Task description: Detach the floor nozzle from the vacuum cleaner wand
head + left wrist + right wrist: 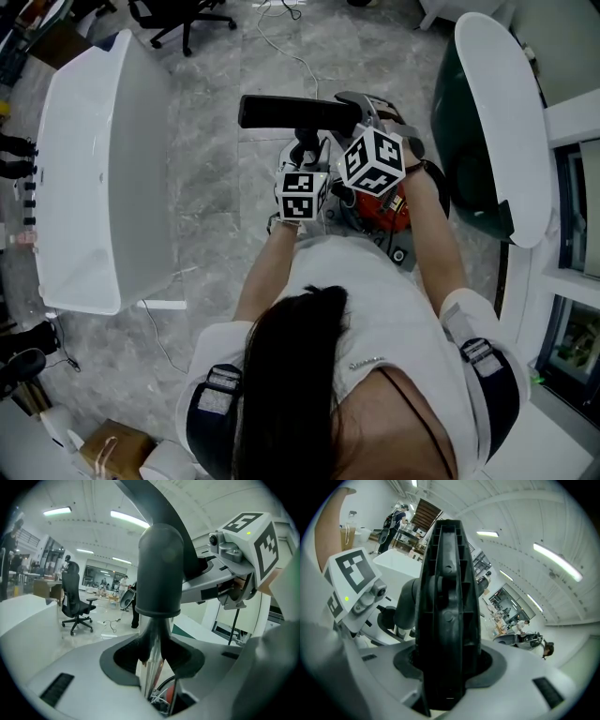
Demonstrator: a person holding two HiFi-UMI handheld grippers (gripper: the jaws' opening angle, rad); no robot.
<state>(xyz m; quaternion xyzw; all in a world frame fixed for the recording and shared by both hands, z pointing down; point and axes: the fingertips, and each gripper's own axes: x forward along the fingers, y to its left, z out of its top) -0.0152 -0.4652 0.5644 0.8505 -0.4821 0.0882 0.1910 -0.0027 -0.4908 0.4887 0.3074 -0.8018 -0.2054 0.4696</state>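
Floor nozzle [295, 112] could stay stuck, I think, if the left claw [153, 625] slips on the shiny wand [150, 667] that it squeezes. A hard yank might also tip the red vacuum [380, 204]. The right claw [446, 665] is clamped tight on the nozzle's black ribbed part. From above, the nozzle lies at 12 o'clock, just past both claws.

Bright, even overhead light from long white ceiling strip lights [127, 519]. Soft glare on glossy grey marble floor [211, 202]. Gripper views: heavy fisheye, black vignetted corners, near-field soft. Head view sharp.
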